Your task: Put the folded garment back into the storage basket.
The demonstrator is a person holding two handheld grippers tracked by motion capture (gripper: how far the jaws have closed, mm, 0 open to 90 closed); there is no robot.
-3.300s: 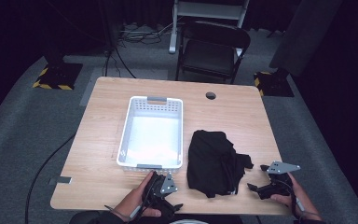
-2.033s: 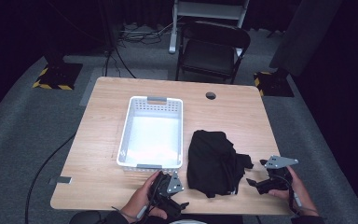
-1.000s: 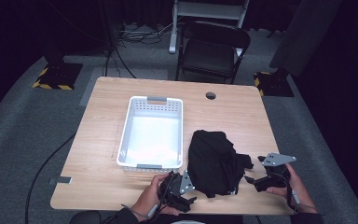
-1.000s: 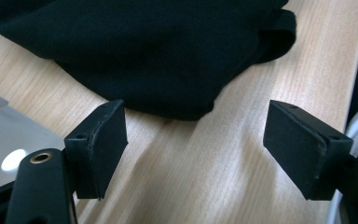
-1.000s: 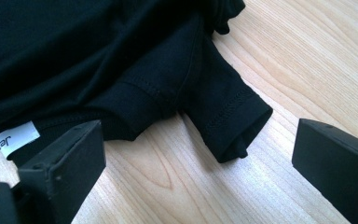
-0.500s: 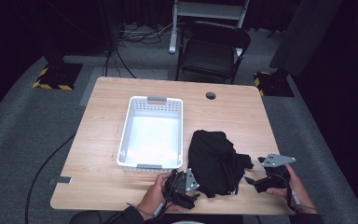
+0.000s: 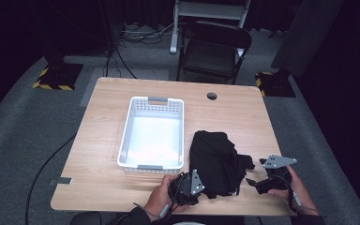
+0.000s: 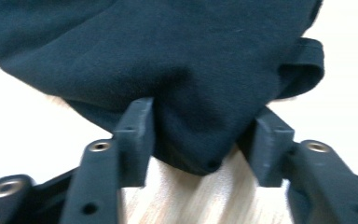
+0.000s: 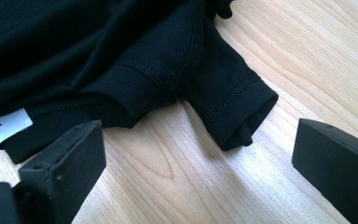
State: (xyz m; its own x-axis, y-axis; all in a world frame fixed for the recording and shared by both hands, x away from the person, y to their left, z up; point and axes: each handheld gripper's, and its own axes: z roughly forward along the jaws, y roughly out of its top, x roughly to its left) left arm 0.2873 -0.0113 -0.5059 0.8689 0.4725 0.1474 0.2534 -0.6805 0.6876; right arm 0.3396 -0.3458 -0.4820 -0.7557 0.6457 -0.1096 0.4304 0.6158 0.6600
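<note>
Garment: a crumpled black garment (image 7: 215, 161) lies on the bench (image 7: 103, 140), just right of the white basket (image 7: 126, 140), toward the person's edge.
Basket: it stands with nothing in it, apart from the cloth; no part of the garment is over its rim.
Left tool: the left tool (image 8: 200, 140) sits at the near left edge of the cloth, its jaws spread with a fold of fabric between them; they have not closed on it.
Right tool: the right tool (image 9: 198, 154) is low over the wood at the near right edge, jaws wide apart, a sleeve cuff (image 9: 242, 116) lying just ahead of them, not touched.
Done: both tools appear to be brought up to the garment, one on each side.
Left: by the look of it nearly everything, namely gripping the cloth, lifting it, and whatever is meant after that, likely folding it or moving it into the basket.
Hard to make out: the garment's shape is lost in black folds from above; which part the left tool straddles cannot be told.
Cut off: a white label (image 9: 7, 126) beside the right tool shows a few letters, not readable.
</note>
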